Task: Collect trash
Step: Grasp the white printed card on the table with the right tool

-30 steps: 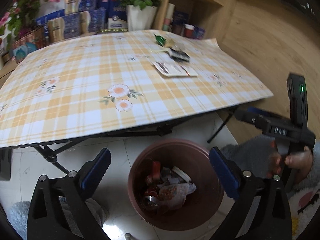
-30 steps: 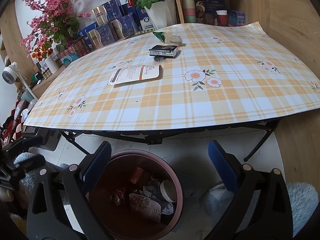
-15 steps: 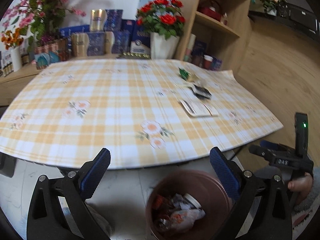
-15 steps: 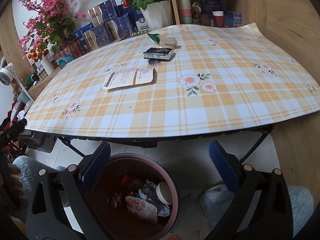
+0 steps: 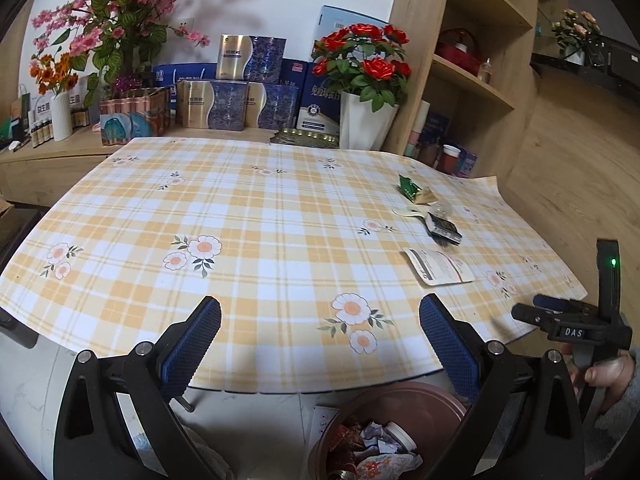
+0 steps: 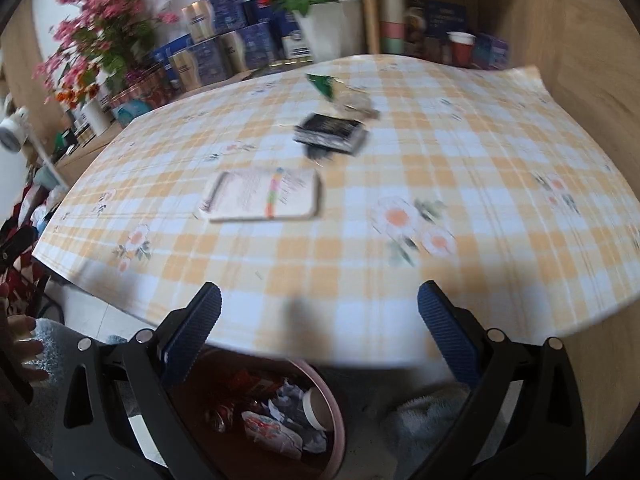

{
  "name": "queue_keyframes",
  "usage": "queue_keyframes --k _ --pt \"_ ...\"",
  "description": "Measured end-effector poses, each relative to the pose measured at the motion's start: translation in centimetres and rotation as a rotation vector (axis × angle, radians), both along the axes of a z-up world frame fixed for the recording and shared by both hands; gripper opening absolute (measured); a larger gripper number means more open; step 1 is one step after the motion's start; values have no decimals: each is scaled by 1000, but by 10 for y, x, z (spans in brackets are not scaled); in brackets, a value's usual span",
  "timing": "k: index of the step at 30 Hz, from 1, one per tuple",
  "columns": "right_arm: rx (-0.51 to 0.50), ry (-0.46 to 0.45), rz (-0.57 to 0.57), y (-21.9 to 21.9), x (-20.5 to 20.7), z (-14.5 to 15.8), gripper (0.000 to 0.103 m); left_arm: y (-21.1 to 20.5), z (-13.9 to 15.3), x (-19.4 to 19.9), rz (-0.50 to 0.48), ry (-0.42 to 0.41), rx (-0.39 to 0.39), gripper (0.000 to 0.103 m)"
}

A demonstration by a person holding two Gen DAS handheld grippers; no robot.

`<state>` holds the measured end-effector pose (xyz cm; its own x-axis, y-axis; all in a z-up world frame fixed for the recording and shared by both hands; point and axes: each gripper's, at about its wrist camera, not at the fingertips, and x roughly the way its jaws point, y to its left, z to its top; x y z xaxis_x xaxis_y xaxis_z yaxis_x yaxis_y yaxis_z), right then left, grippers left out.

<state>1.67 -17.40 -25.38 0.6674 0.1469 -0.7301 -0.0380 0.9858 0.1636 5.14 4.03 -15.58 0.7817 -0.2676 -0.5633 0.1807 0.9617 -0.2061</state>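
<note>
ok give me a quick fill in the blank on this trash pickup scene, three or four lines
1. Both the left gripper and the right gripper hold ____.
2. The bin sits on the floor below the table's ____ edge.
3. The flat white packet lies on the ____ tablecloth.
4. The red roses stand in a ____ pot.

Missing words: nothing; near; checked; white
</note>
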Motion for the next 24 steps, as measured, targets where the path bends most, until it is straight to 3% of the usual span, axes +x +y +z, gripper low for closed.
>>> queue_keyframes --k 5,15,24 --pt "-164 11 207 48 39 -3 97 4 -5 10 18 16 1 97" --pt "-289 142 502 73 121 -11 96 16 -11 20 17 54 -39 97" --pt "-280 217 716 83 141 -23 96 12 -19 27 -4 85 -55 97"
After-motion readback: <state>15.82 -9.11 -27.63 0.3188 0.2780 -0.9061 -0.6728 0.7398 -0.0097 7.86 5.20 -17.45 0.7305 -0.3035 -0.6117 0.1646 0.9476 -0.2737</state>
